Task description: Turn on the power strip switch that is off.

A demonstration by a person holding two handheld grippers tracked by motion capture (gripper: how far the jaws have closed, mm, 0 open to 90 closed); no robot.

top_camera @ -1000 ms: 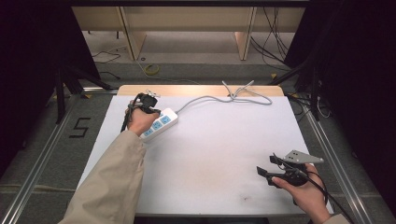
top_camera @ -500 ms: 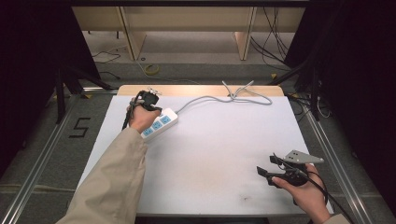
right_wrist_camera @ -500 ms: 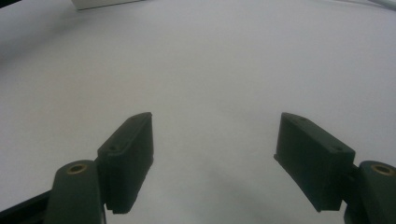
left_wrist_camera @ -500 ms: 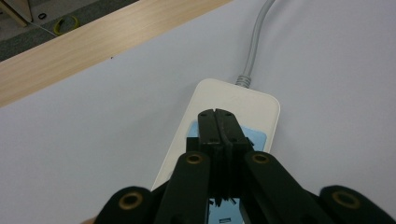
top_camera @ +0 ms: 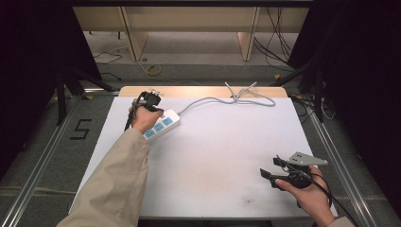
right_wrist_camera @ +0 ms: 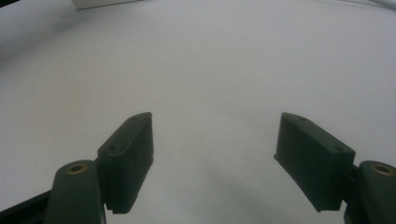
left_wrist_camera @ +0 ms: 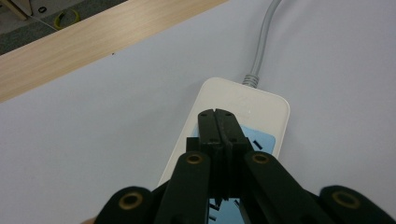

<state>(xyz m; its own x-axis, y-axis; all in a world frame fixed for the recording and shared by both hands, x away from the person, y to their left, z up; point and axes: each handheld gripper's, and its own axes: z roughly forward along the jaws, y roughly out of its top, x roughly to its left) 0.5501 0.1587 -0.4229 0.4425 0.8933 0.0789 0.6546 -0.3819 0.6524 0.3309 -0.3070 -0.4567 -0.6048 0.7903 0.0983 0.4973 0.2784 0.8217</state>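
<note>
At far left of the table [top_camera: 213,189], our left gripper [left_wrist_camera: 218,122] is clenched, jaws together with nothing between, tips over the white power strip [top_camera: 161,125], its grey cord [top_camera: 222,97] trailing right. Against a second ago, nothing has shifted. At right, our right gripper [right_wrist_camera: 215,154] idles, released and empty.

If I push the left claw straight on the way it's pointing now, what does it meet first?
Most likely the white power strip: the left claw, jaws shut, hovers right over its blue socket face. Beyond that lies the strip's grey cable. How close it is I cannot tell.
</note>
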